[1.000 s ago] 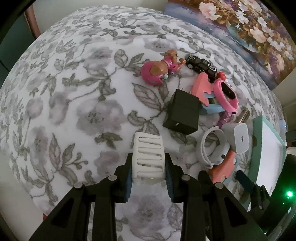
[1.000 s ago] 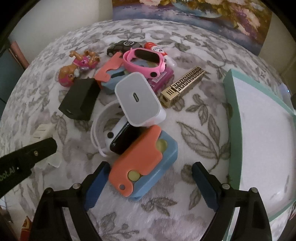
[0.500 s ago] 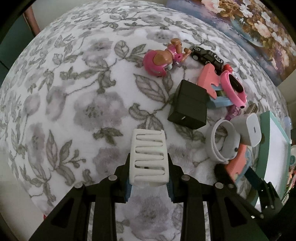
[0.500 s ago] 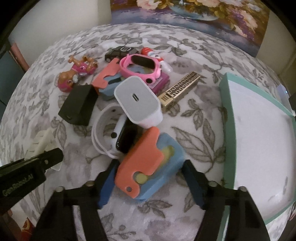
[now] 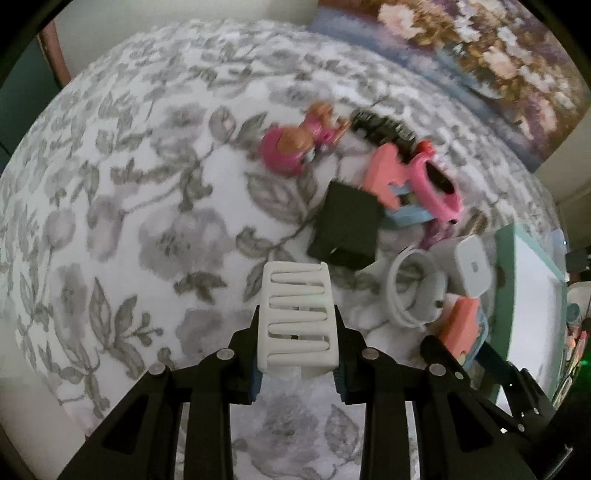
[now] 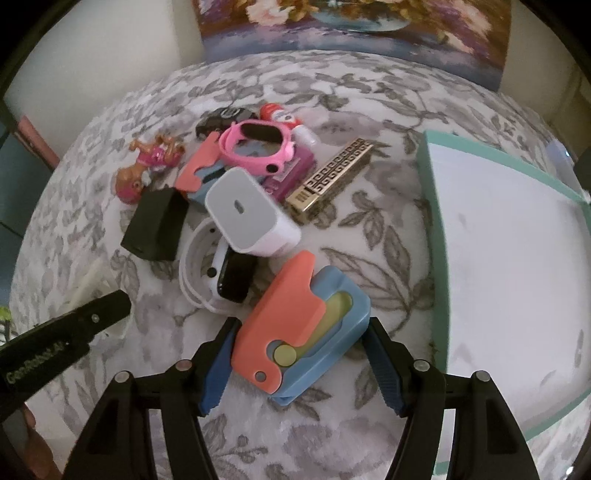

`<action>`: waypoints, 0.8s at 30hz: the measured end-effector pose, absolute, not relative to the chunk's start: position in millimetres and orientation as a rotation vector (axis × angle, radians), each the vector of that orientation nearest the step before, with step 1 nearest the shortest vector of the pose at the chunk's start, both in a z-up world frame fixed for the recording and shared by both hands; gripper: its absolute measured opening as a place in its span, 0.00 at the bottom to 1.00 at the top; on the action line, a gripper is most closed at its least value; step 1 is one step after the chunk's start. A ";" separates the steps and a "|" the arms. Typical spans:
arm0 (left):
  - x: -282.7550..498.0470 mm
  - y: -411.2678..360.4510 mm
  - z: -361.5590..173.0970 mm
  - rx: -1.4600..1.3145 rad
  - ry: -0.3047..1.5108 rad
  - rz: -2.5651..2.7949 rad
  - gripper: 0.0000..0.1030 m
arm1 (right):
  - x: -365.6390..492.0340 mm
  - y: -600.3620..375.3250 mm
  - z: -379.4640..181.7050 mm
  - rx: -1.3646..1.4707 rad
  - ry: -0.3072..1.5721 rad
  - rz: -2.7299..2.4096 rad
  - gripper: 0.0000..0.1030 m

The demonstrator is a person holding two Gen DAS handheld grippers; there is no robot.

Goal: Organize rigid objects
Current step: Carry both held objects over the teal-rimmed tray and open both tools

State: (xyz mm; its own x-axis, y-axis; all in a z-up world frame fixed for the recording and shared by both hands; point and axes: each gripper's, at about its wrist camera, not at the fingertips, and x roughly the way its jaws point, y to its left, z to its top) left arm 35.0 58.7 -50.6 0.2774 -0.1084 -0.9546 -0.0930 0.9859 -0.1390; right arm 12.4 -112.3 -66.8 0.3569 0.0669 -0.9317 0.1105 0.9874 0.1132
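My left gripper (image 5: 297,365) is shut on a white slotted plastic holder (image 5: 297,317) and holds it above the floral cloth. My right gripper (image 6: 299,369) has closed around an orange-and-blue plastic case (image 6: 303,328), its blue pads against both sides. The pile beyond holds a white charger block (image 6: 247,214), a black box (image 6: 157,227), a white band watch (image 6: 218,277), a pink watch (image 6: 258,144), a gold patterned bar (image 6: 332,177), a pink toy pup (image 6: 147,166) and a black toy car (image 6: 218,120).
A teal-rimmed white tray (image 6: 430,206) lies to the right of the pile; it also shows in the left wrist view (image 5: 504,280). A floral painting (image 6: 351,29) leans at the far edge. The left gripper arm (image 6: 62,336) shows at lower left.
My right gripper has moved forward and closed its jaws onto the orange-and-blue case. My left gripper has lifted a little with the white holder still in it.
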 end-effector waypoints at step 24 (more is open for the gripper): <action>45.5 -105.9 16.1 0.008 1.191 -0.253 0.31 | -9.8 -255.2 -13.3 0.377 1.031 -0.343 0.68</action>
